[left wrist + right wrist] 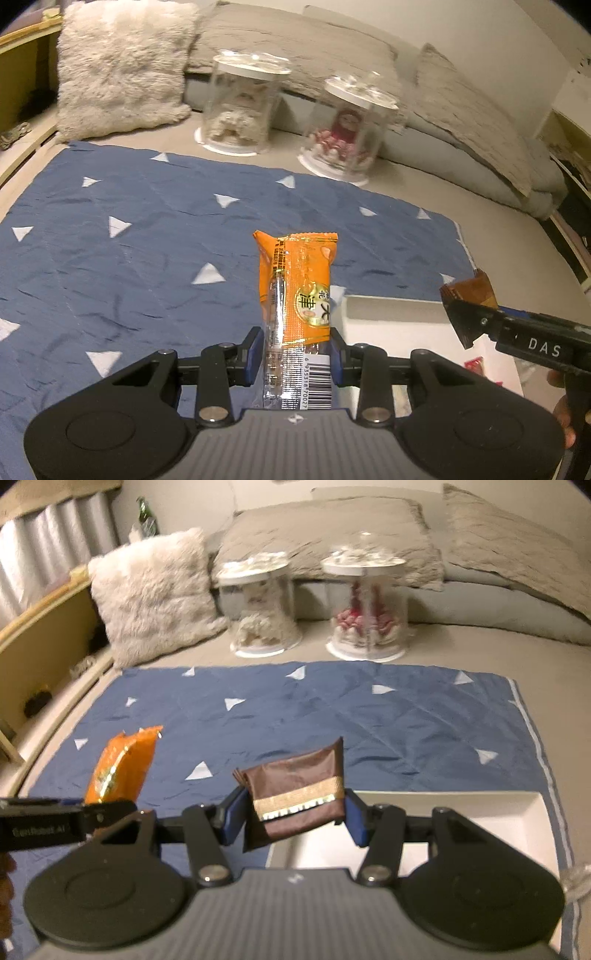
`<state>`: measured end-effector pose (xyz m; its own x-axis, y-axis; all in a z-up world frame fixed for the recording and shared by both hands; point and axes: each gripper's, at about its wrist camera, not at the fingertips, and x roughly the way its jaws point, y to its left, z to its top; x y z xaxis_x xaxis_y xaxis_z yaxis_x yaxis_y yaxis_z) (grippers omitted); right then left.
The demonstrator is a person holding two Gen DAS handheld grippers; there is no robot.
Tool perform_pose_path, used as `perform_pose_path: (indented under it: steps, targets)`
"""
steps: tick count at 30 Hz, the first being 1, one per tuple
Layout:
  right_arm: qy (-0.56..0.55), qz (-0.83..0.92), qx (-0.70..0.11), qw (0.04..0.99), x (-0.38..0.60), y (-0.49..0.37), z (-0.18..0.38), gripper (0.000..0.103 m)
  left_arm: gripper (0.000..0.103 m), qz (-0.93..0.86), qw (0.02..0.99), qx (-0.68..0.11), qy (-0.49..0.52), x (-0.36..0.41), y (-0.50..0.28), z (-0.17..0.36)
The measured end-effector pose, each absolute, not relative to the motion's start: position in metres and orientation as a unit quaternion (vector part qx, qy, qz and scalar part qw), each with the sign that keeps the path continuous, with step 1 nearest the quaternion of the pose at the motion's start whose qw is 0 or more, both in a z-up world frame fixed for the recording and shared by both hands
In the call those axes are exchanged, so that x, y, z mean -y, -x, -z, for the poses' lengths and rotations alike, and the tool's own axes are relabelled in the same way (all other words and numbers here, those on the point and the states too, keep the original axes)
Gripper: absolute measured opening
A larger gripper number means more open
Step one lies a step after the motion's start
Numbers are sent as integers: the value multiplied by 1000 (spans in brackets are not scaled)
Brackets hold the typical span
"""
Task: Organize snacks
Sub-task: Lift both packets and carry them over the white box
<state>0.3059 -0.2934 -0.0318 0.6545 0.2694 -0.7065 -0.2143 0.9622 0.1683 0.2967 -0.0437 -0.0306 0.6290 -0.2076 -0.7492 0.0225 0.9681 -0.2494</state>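
My left gripper is shut on an orange snack packet and holds it upright above the blue cloth. My right gripper is shut on a brown snack packet with a gold band, held above the near edge of a white tray. The orange packet shows at the left of the right wrist view. The brown packet shows at the right of the left wrist view, over the tray. Two clear lidded jars stand beyond the cloth, one with pale snacks and one with pink snacks.
The cloth lies on a beige bed. A fluffy pillow sits at the back left and grey pillows along the back. A wooden bed frame runs along the left. A red packet lies in the tray.
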Motion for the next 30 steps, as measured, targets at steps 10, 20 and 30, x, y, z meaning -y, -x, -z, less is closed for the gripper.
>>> perform_pose_path:
  steps: [10, 20, 30]
  targets:
    - [-70, -92, -393, 912, 370, -286, 37, 60, 38, 119, 894, -428, 54, 114, -294, 39]
    - [-102, -38, -406, 908, 436, -282, 54, 60, 39, 219, 886, -389, -128, 188, -310, 69]
    - [-133, 7, -421, 898, 473, -311, 82, 60, 39, 313, 828, -358, -299, 223, -332, 115]
